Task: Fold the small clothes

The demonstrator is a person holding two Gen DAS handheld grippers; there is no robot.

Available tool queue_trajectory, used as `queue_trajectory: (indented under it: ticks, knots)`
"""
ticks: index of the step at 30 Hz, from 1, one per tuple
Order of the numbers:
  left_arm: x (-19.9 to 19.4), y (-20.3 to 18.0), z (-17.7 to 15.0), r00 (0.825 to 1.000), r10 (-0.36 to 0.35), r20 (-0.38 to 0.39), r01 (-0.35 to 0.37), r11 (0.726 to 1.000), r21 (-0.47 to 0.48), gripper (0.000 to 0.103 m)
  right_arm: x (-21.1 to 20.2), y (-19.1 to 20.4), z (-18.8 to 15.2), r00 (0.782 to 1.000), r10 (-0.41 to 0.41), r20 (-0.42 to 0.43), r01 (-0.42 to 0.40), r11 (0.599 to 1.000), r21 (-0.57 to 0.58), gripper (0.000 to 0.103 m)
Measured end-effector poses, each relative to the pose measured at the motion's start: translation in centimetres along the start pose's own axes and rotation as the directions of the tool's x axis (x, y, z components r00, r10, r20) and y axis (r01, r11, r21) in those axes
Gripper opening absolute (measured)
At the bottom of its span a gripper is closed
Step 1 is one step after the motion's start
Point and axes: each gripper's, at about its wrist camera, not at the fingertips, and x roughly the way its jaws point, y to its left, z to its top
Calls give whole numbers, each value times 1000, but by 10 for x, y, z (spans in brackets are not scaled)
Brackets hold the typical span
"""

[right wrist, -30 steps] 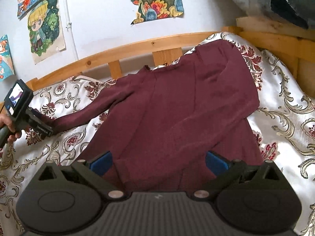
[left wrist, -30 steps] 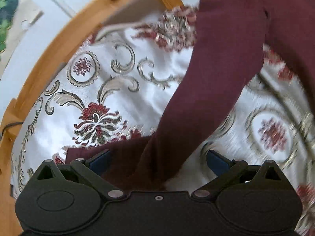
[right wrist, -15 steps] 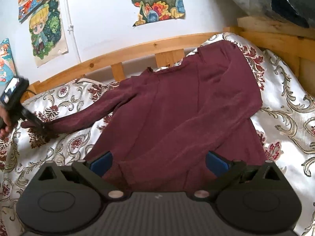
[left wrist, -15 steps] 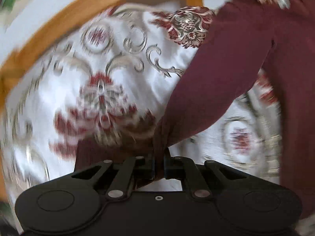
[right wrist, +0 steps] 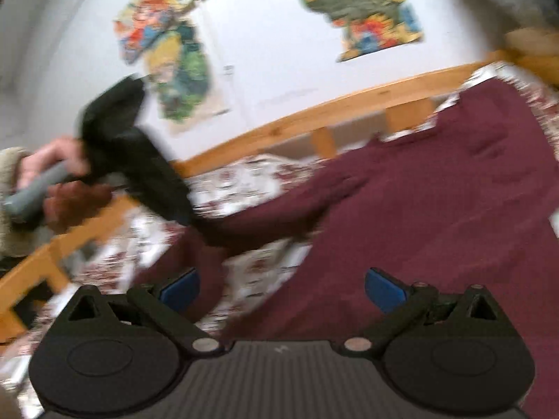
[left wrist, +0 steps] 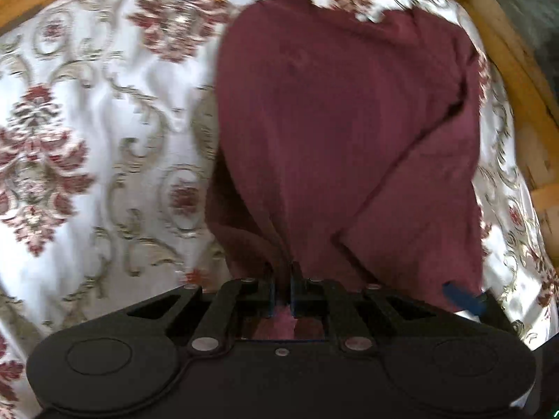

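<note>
A: Is it bright or dark here?

B: Bright, like soft daylight. The shiny white bedspread with red flowers (left wrist: 104,132) glows almost pure white in places, so some of its pattern is washed out.

A: Any shadows?

B: Only soft ones, in the folds of the dark red knitted sweater (left wrist: 342,132).

A: Are the pictures sharp?

B: No. Both are smeared. In the right wrist view the colourful cartoon posters (right wrist: 363,10) on the white wall are fuzzy, and the person's hand (right wrist: 59,181) is a blur.

A: And the edges?

B: They bend. The orange wooden bed rail (left wrist: 517,80) curves like a bow, and the corners go black.
</note>
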Motion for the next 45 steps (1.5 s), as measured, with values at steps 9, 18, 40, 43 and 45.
queue_trajectory:
  ticks: [9, 18, 40, 43, 45]
  knots:
    - [44, -67, 28, 996, 6, -86, -4, 1000, 24, 8, 17, 3, -5, 999, 10, -32, -10, 1000, 5, 103]
    - [77, -108, 48, 982, -181, -61, 184, 981, 59, 33, 14, -18, -7, 990, -139, -23, 140, 987, 78, 103]
    - [7, 1, 67, 937, 44, 345, -61, 997, 38, 94, 38, -35, -21, 895, -439, -76, 446, 887, 124, 84]
    - [15, 21, 74, 929, 103, 356, -106, 994, -11, 94, 40, -33, -23, 872, -484, -74, 490, 868, 88, 66]
    - [21, 31, 79, 924, 124, 361, -115, 992, -48, 94, 39, -34, -24, 865, -496, -81, 502, 861, 89, 43]
